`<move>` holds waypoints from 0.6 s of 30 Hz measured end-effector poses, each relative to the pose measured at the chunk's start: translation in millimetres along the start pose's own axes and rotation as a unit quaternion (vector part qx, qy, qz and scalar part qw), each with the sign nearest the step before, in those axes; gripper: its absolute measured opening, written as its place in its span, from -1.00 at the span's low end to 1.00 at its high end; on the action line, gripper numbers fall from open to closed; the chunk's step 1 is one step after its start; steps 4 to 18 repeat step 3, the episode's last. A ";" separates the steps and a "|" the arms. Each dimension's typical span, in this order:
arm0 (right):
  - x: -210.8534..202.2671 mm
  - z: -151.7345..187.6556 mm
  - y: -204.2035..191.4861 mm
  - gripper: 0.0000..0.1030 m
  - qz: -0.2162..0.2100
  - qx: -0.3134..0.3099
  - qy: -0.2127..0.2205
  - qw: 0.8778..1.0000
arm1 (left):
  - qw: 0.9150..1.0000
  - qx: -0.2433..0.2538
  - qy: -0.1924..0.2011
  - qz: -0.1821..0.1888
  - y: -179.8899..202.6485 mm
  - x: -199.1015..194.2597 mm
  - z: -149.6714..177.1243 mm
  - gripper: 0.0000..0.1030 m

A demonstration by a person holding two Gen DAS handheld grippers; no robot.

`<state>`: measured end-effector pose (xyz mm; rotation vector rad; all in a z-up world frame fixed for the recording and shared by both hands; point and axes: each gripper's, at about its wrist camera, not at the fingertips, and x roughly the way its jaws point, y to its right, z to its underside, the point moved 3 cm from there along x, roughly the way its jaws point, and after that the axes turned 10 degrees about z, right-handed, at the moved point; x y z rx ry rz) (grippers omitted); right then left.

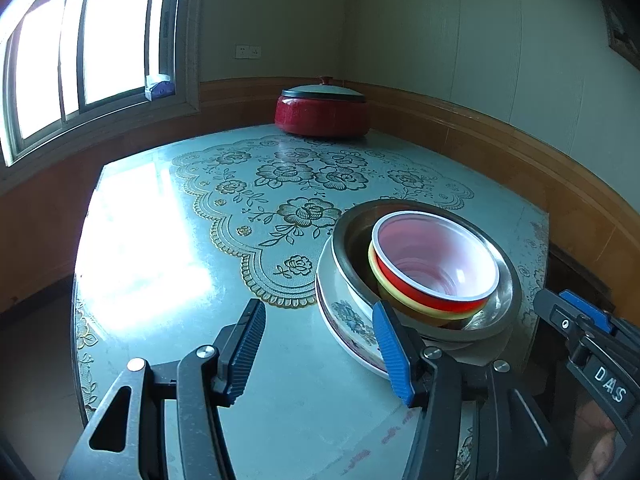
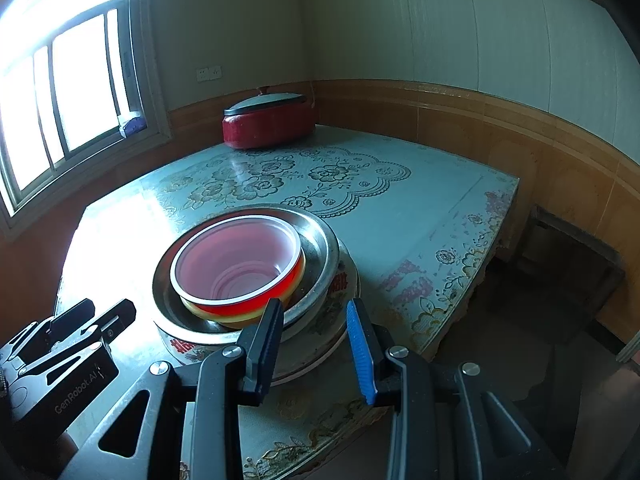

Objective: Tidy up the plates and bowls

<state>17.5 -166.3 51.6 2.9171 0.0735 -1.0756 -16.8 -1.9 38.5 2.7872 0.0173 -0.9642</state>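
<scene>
The stacked bowls (image 1: pixel 436 268) (image 2: pixel 240 268) are viewed closely, downward, from both wrists: from their left and right, with the tabletop (image 1: pixel 280 360) (image 2: pixel 420 216) shared.

Tablecloth (image 1: pixel 280 400): pale blue-green w/ gold-edged floral lace print, beyond both jaw pairs. Red bowl (image 1: pixel 436 272), white rim, pinkish interior, sat in a yellow bowl (image 1: pixel 384 284), ahead of jaws. Steel bowl (image 1: pixel 496 320) was silver-grey. Plate (image 1: pixel 352 328): white w/ blue floral, red marks. Pot (image 1: pixel 320 116) far ahead: red body, grey lid. Left gripper (image 1: pixel 320 352) & right gripper (image 2: pixel 316 348): one black pad, one blue.
</scene>
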 end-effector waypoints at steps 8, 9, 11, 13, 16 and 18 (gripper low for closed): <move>-0.7 -2.9 3.3 -0.37 0.004 0.005 0.005 1.000 | 1.000 -0.004 -0.003 -0.001 -1.3 0.8 -0.5 0.11; -0.7 -2.9 3.3 -0.37 0.004 0.005 0.005 1.000 | 1.000 -0.004 -0.003 -0.001 -1.3 0.8 -0.5 0.11; -0.7 -2.9 3.3 -0.37 0.004 0.005 0.005 1.000 | 1.000 -0.004 -0.003 -0.001 -1.3 0.8 -0.5 0.11; -0.7 -2.9 3.3 -0.37 0.004 0.005 0.005 1.000 | 1.000 -0.004 -0.003 -0.001 -1.3 0.8 -0.5 0.11; -0.7 -2.9 3.3 -0.37 0.004 0.005 0.005 1.000 | 1.000 -0.004 -0.003 -0.001 -1.3 0.8 -0.5 0.11; -0.7 -2.9 3.3 -0.37 0.004 0.005 0.005 1.000 | 1.000 -0.004 -0.003 -0.001 -1.3 0.8 -0.5 0.11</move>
